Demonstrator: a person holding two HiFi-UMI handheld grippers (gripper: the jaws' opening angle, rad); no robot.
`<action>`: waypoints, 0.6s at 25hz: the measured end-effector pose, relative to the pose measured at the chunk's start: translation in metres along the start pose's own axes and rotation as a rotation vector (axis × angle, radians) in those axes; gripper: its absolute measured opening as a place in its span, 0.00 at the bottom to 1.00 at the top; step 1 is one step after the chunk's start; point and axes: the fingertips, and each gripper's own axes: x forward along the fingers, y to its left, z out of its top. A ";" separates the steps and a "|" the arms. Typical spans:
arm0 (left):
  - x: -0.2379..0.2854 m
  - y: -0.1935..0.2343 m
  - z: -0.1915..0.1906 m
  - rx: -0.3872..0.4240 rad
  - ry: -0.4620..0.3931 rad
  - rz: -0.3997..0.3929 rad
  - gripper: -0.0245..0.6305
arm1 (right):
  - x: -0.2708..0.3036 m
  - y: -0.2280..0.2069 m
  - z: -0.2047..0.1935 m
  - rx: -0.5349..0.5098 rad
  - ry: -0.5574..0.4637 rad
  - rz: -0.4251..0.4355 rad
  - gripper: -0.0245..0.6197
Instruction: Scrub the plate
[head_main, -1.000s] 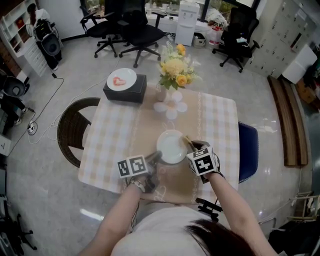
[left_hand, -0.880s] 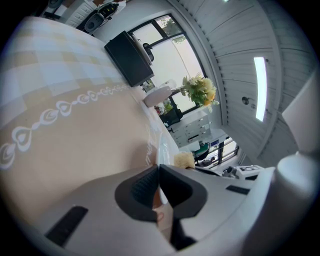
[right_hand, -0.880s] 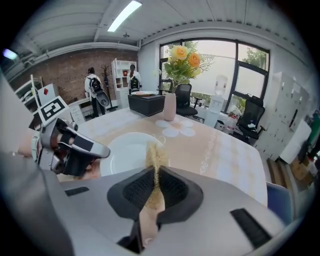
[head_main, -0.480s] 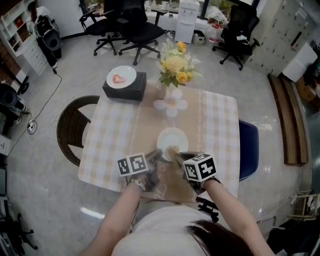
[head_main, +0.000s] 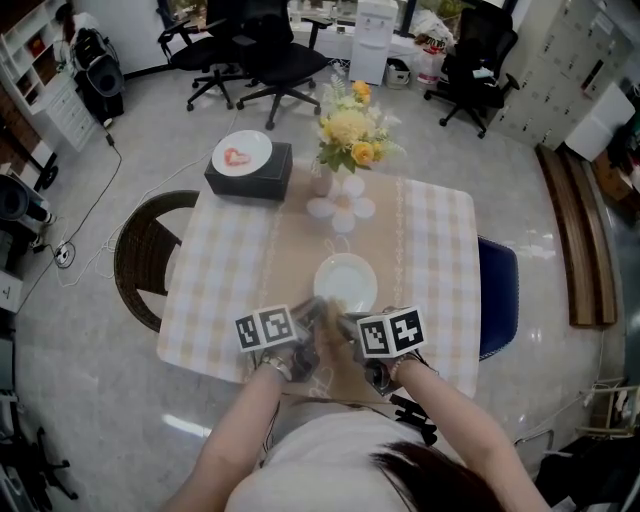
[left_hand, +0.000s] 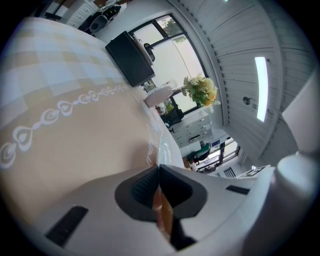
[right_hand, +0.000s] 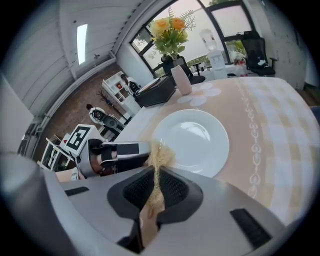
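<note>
One white plate (head_main: 345, 283) lies flat just ahead of the right claw (right_hand: 156, 180), which is clenched on a tan scrubber (right_hand: 159, 157) whose tuft is at the plate's near rim. The left claw (left_hand: 159, 172), just beside, pinches that rim. Beyond both claws stand flowers (head_main: 352, 130) and a black box (head_main: 250, 172).

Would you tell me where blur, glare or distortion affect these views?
Head view: motion blur smears the right gripper; the table is sharp. Right gripper view: fisheye bending, soft highlight on the plate. Left gripper view: strongly curved, window blown out.
</note>
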 end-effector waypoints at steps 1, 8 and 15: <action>0.000 0.000 0.000 0.000 0.000 0.000 0.06 | 0.001 0.001 -0.001 0.004 0.002 0.007 0.09; 0.000 0.000 0.000 0.003 0.000 0.002 0.06 | -0.002 -0.011 -0.006 -0.152 0.053 -0.073 0.09; 0.000 0.000 0.000 0.012 -0.004 0.001 0.06 | -0.010 -0.033 -0.010 -0.223 0.117 -0.141 0.09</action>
